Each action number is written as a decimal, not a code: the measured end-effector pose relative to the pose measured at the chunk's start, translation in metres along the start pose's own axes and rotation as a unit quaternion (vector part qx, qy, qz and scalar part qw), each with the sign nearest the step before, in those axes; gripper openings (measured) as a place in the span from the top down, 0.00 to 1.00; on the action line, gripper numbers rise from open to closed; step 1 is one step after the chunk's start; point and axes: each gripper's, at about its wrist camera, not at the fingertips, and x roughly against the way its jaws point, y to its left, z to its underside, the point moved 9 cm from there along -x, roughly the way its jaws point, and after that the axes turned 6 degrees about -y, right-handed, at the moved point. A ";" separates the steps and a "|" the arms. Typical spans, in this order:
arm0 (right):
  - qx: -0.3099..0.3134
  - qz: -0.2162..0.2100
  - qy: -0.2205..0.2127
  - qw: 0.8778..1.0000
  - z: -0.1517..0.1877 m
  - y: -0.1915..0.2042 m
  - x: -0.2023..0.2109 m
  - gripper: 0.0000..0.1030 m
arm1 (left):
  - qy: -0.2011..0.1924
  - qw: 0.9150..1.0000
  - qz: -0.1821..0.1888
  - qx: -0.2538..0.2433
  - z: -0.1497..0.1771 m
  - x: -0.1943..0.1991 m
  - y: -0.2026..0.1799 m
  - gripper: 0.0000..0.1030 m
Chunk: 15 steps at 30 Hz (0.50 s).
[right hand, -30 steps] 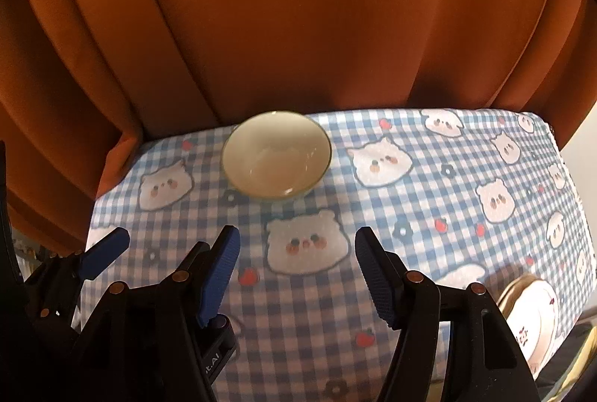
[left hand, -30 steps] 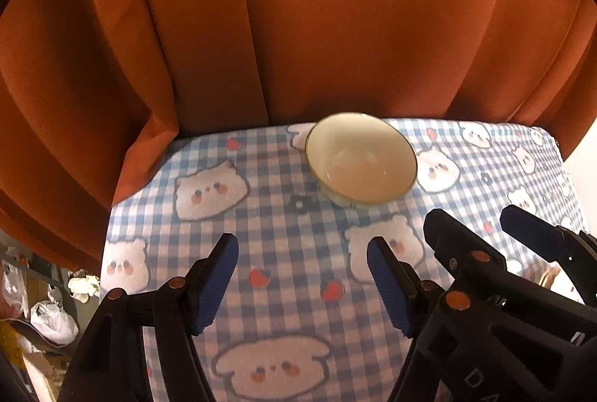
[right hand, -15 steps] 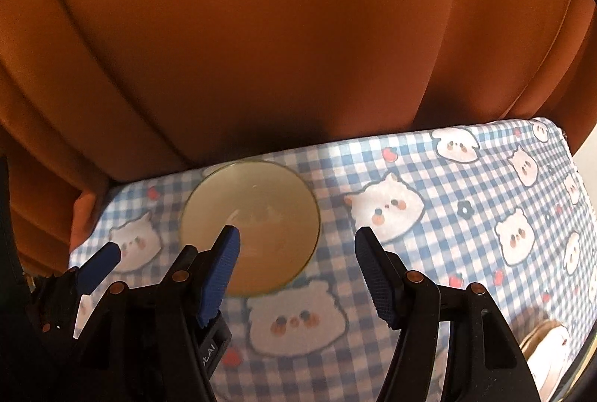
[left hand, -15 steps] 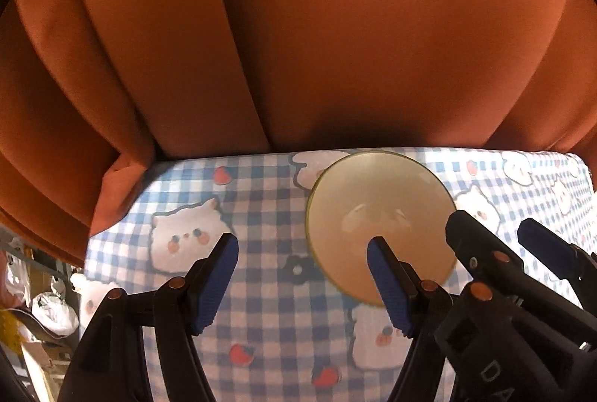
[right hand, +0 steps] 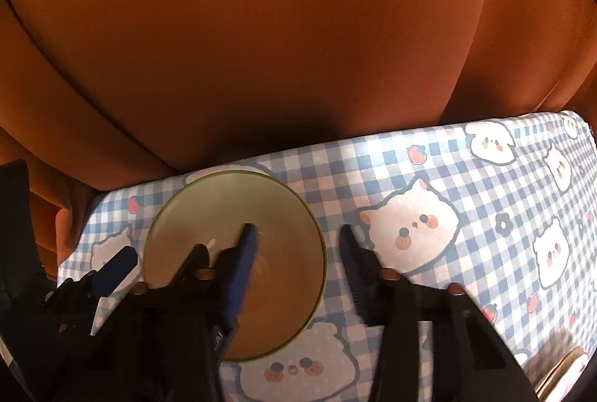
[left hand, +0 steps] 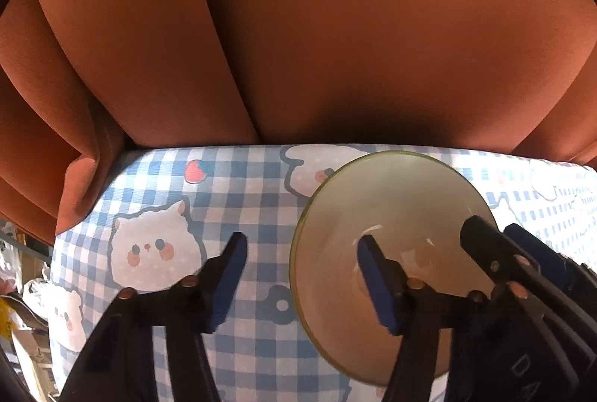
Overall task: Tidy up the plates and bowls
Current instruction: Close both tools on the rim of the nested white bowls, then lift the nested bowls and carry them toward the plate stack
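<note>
In your left wrist view, the left gripper (left hand: 302, 275) has its blue-padded fingers spread wide, one over the blue-and-white checked tablecloth with cartoon animal faces (left hand: 238, 185), the other over the pale cream, green-rimmed round bowl (left hand: 391, 200) at lower right of the frame. In the right wrist view that bowl sits lower left, near the rust-orange curtain (right hand: 298, 47), and your right gripper (right hand: 298, 249) is likewise spread, straddling its right rim with nothing pinched. Judge the bowl rigid, glazed, slippery and breakable: take the rim wall between the pads, squarely, and close gently.
</note>
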 end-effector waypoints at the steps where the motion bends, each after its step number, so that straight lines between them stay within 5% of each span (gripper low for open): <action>1: 0.000 -0.001 0.003 1.000 0.001 0.001 -0.003 0.65 | 0.000 1.000 0.002 0.000 0.000 -0.002 0.000 0.49; 6: 0.006 0.007 -0.004 1.000 -0.001 -0.002 -0.008 0.74 | 0.010 1.000 0.019 -0.002 0.002 -0.008 -0.006 0.69; 15: 0.015 0.006 0.004 1.000 0.000 -0.007 -0.019 0.82 | 0.006 1.000 0.012 -0.018 0.003 -0.015 -0.012 0.75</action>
